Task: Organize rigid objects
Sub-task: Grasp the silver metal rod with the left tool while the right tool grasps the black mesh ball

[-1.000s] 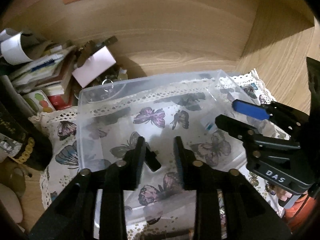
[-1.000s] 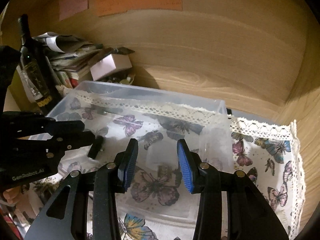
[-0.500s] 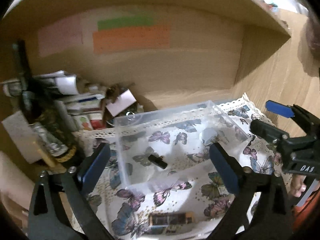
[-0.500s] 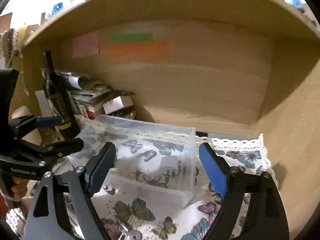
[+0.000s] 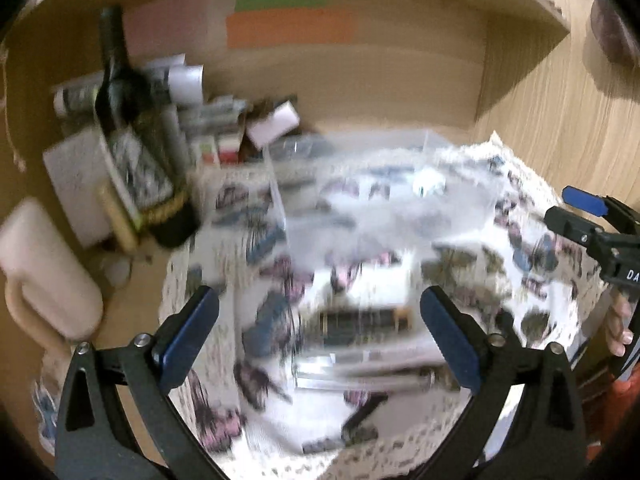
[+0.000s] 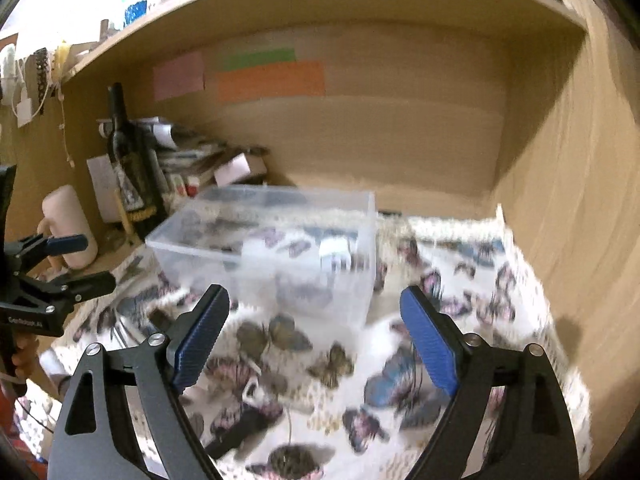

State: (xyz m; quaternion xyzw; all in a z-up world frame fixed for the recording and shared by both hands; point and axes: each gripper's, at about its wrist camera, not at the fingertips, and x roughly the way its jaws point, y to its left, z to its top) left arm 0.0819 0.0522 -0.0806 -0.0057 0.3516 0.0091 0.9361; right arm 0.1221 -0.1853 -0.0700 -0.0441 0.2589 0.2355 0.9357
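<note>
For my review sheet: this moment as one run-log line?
left gripper: open, empty | right gripper: open, empty | clear bin: on butterfly cloth | view: motion-blurred

light: warm, dim | blur: heavy motion smear, both views | edges: fisheye-bent, dark vignette

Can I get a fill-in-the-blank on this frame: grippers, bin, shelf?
1. Both the left gripper and the right gripper have their jaws ____.
2. The clear plastic bin sits on a cloth printed with ____.
3. On the shelf's back wall, the green strip is directly ____ the orange paper.
4. The dark bottle stands to the ____ of the bin.

Missing words: open; butterflies; above; left
</note>
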